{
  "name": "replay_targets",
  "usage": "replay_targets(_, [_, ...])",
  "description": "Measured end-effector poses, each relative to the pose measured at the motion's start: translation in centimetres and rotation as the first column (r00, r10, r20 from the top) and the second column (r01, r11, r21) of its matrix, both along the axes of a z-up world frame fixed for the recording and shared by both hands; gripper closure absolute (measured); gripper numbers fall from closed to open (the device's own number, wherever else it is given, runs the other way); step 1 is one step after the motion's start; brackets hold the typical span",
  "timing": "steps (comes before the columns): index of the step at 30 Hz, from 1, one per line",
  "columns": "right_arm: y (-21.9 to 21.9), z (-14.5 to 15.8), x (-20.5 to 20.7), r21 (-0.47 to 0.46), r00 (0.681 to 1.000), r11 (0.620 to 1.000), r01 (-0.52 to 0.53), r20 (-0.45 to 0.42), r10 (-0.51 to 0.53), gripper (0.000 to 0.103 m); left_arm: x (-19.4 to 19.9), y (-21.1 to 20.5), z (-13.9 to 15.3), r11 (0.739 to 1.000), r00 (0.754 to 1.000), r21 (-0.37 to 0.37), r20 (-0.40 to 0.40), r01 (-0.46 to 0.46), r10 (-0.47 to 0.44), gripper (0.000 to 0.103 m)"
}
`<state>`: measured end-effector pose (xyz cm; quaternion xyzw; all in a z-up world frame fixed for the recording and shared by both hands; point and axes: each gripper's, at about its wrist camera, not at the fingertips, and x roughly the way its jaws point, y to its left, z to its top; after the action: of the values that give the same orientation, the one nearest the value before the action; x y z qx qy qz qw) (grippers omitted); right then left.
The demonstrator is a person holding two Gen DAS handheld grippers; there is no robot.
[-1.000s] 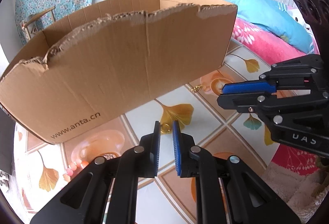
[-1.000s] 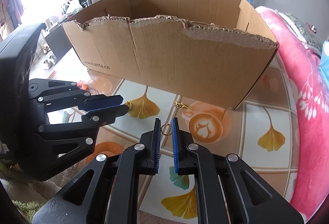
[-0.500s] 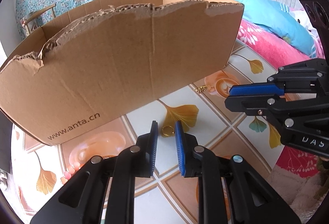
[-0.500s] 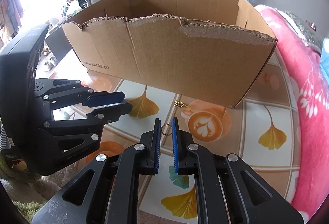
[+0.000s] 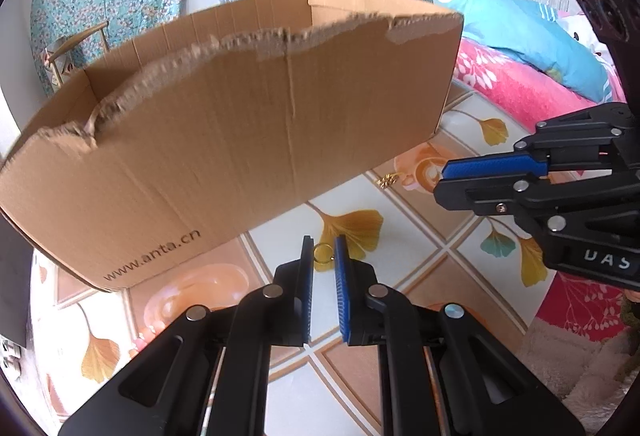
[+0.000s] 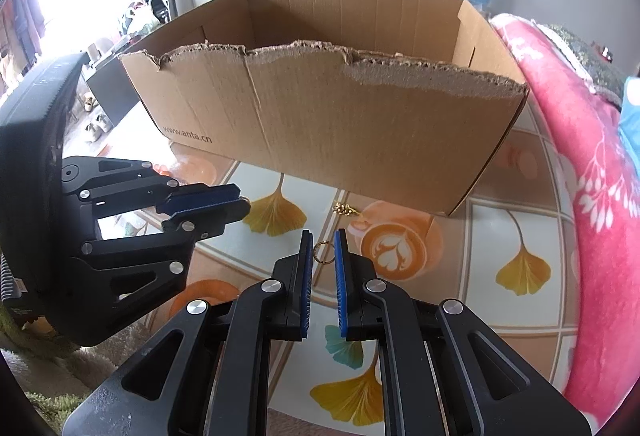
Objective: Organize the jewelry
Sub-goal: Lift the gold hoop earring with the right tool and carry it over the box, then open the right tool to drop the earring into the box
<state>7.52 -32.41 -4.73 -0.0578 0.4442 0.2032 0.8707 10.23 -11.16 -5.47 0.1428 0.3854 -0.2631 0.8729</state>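
Note:
A small gold ring [image 5: 323, 256] sits between the blue pads of my left gripper [image 5: 323, 240], just above the patterned table [image 5: 424, 252]. Its jaws are closing and the pads meet the ring's sides. My right gripper [image 6: 323, 236] is shut on a second small gold ring [image 6: 324, 251] at its fingertips. Each gripper shows in the other's view: the right one [image 5: 448, 175] at the right, the left one [image 6: 240, 201] at the left. A little gold chain piece [image 6: 346, 209] [image 5: 388, 179] lies on the table in front of the open cardboard box [image 6: 340, 139] [image 5: 240, 139].
The box has a torn near wall and fills the far half of the table [image 6: 500, 320]. Pink bedding [image 6: 592, 195] borders the table on the right, with a blue pillow [image 5: 520, 31] behind. A shaggy rug [image 6: 48, 388] lies below the near edge.
The left jaws widened a little around the ring, then narrowed onto it. The right gripper and its ring have not moved.

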Motion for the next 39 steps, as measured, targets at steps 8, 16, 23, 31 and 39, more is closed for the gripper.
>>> replay_targets(8, [0.2,4.4,-0.8,0.050,0.994,0.996,-0.072,0.087,0.067,0.094,-1.7,1.8,6.2,0.993,0.996,-0.114,0.093,0.018,-0.007,0.093])
replay_targets(16, [-0.2,10.5,2.9,0.141,0.965,0.977,-0.163,0.227,0.128,0.094,1.8,3.9,12.6,0.968,0.986,-0.251,0.163,0.022,0.020,0.093])
replay_targets(23, [0.5,8.7,11.2,0.119,0.981,0.975,-0.188,0.065,0.182,0.094,11.0,2.1,9.8,0.967,0.988,-0.254,-0.157,-0.037,-0.003,0.093])
replay_targets(31, [1.8,5.4,16.7,0.035,0.971,0.981,-0.192,-0.138,0.195,0.094,16.1,1.0,6.4,0.963,0.913,-0.237,-0.408,-0.128,0.021,0.093])
replay_targets(39, [0.8,4.4,18.6,0.041,0.970,0.986,-0.162,-0.175,0.166,0.092,17.3,0.6,5.0,0.955,0.868,-0.233,-0.494,-0.184,0.047,0.093])
